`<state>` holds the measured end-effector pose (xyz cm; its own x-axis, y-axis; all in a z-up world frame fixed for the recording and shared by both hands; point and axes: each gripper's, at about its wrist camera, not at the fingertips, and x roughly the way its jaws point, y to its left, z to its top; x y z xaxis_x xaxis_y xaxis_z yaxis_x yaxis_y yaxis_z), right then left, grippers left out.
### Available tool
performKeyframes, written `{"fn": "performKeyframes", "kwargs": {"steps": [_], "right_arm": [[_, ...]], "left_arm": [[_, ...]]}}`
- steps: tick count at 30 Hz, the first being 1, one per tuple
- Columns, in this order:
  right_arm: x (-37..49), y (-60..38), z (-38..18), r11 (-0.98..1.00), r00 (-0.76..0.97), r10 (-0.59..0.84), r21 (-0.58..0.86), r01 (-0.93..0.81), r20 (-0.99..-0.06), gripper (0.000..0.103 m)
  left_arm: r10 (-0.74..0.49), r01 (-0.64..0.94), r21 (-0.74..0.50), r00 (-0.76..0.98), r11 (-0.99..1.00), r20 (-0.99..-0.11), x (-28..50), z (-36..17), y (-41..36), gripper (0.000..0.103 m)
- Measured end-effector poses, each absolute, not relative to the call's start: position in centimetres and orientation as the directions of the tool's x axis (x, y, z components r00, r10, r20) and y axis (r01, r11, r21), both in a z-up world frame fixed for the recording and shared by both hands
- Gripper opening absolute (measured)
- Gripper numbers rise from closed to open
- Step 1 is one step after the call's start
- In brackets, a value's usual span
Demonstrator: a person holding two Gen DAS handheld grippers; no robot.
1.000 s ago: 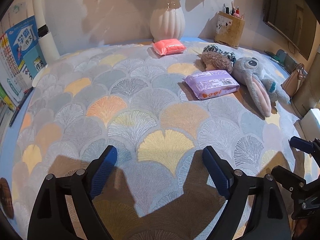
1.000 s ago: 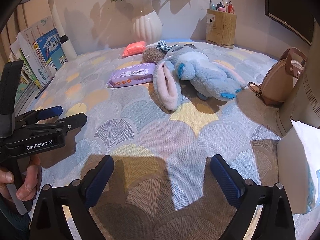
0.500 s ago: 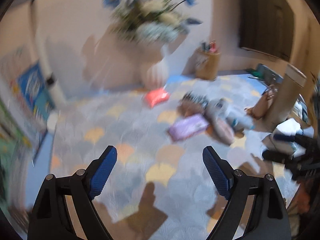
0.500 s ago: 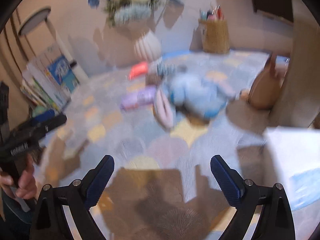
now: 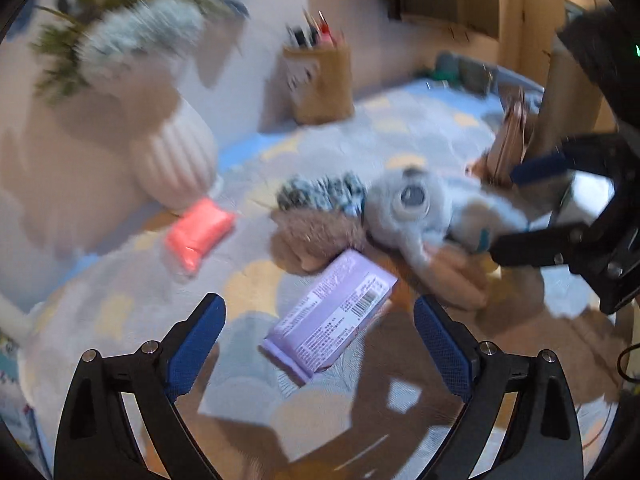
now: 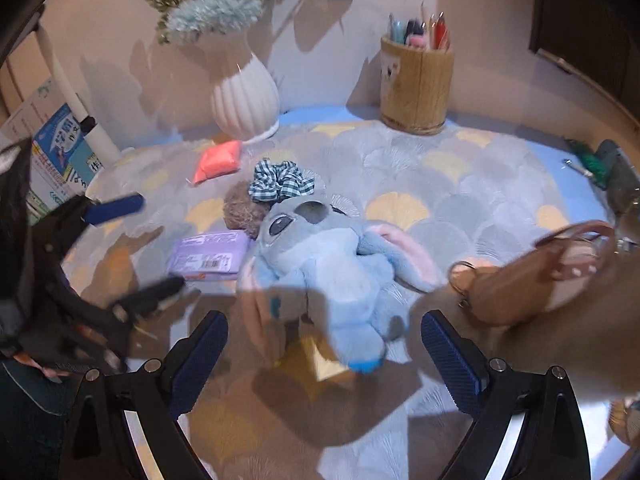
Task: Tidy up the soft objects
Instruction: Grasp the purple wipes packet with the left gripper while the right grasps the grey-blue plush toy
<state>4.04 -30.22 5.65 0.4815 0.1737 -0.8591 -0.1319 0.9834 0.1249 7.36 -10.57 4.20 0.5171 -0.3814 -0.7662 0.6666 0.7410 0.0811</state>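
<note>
My left gripper (image 5: 318, 330) has jaws just widened, nothing held; the purple tissue pack (image 5: 332, 316) lies flat on the scallop-print cloth (image 5: 420, 128) btwn them, prob. so I can straddle it. Right gripper (image 6: 324, 346) gapes empty over the blue plush (image 6: 320, 256), w/ checked scrunchie (image 6: 280, 180) just behind.

We have bare patterned cloth on the desk (image 6: 460, 184) ahead of the right claw (image 6: 322, 344), and behind the blue plush toy (image 6: 332, 256) it runs clear to the pen holder (image 6: 416, 84). To the right the brown bag (image 6: 532, 280) blocks the way. The purple pack (image 5: 332, 312) lies between the wide-open fingers of the left claw (image 5: 320, 324), untouched, its jaws just having opened further. Left of it we see open cloth up to the pink pouch (image 5: 198, 234) and white vase (image 5: 176, 160). The furry brown thing (image 5: 316, 236) and checked scrunchie (image 5: 320, 194) crowd the middle.
</note>
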Motion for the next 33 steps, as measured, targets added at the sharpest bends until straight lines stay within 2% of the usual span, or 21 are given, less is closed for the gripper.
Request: {"fn": "performKeyframes", "kwargs": {"steps": [7,9,11,12,13,14,16,19,25,30,33], "right_arm": [[7.0,-29.7,3.0,0.988,0.464,0.153,0.116,-0.106,-0.873,0.097],[7.4,-29.6,2.0,0.984,0.443,0.173,0.14,-0.107,-0.88,0.097],[7.7,-29.4,1.3,0.98,0.426,0.197,0.165,-0.11,-0.883,0.097],[7.6,-29.3,1.1,0.978,0.425,0.205,0.174,-0.111,-0.882,0.093],[7.6,-29.2,0.9,0.975,0.419,0.219,0.187,-0.117,-0.881,0.084],[7.5,-29.0,0.8,0.973,0.415,0.231,0.197,-0.122,-0.88,0.079],[6.9,-28.6,1.1,0.972,0.429,0.234,0.194,-0.135,-0.873,0.064],[5.8,-28.0,1.9,0.97,0.449,0.24,0.196,-0.145,-0.861,0.052],[2.2,-28.5,4.0,0.955,0.466,0.296,0.266,-0.131,-0.834,0.05],[-2.0,-28.9,4.5,0.9,0.433,0.425,0.421,-0.111,-0.795,0.051],[-3.7,-28.0,3.4,0.922,0.385,0.382,0.377,-0.09,-0.84,0.054]], "left_arm": [[-0.377,0.673,0.049,0.471,0.738,-0.798,9.0,1.8,-11.2,0.091],[-0.393,0.681,0.021,0.448,0.732,-0.803,9.1,1.6,-11.4,0.077],[-0.422,0.691,-0.008,0.431,0.723,-0.798,8.9,1.6,-11.4,0.057],[-0.423,0.694,-0.005,0.433,0.72,-0.796,8.6,1.7,-11.5,0.053],[-0.423,0.696,-0.002,0.435,0.718,-0.795,8.5,1.8,-11.6,0.042],[-0.422,0.695,-0.002,0.435,0.719,-0.795,8.4,1.9,-11.7,0.038],[-0.41,0.682,0.005,0.446,0.731,-0.796,8.0,2.1,-11.6,0.036],[-0.396,0.637,-0.011,0.465,0.771,-0.792,7.2,2.5,-10.4,0.036],[-0.38,0.552,-0.051,0.502,0.832,-0.777,3.1,4.2,-6.9,0.036],[-0.35,0.457,-0.092,0.521,0.885,-0.779,-0.4,3.9,-4.6,0.036],[-0.353,0.418,-0.124,0.531,0.9,-0.771,-1.8,2.9,-4.0,0.036]]}}
